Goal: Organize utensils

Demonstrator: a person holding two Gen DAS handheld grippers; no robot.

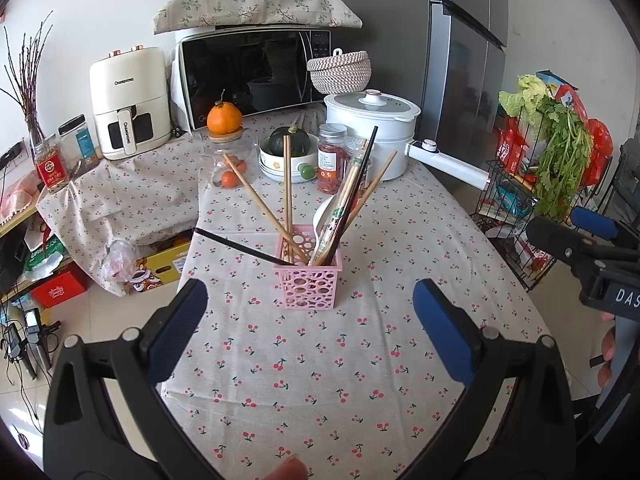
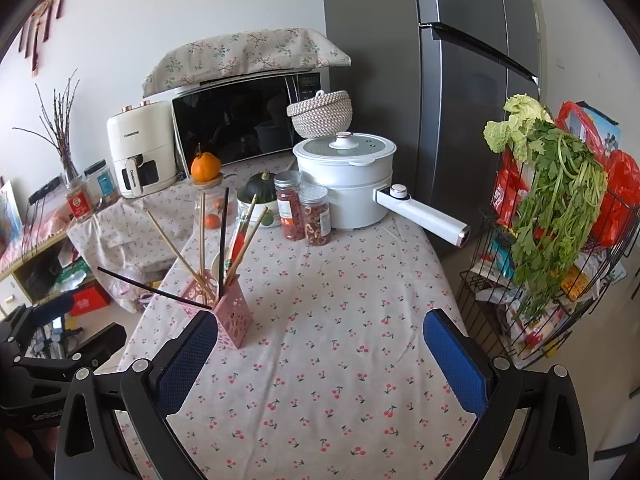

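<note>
On the table (image 1: 360, 360), both grippers apparently gape empty.

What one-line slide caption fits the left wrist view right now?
Open left gripper faces pink utensil basket holding chopsticks and white spoon on cherry-print tablecloth.

Pink perforated holder (image 1: 308, 280) stands upright at surface centre. Wooden chopsticks (image 1: 287, 184) lean out toward 11, 12 and 1 o'clock; one black chopstick (image 1: 236, 245) tilts low toward 10 o'clock; white spoon (image 1: 325, 216) inside.
</note>
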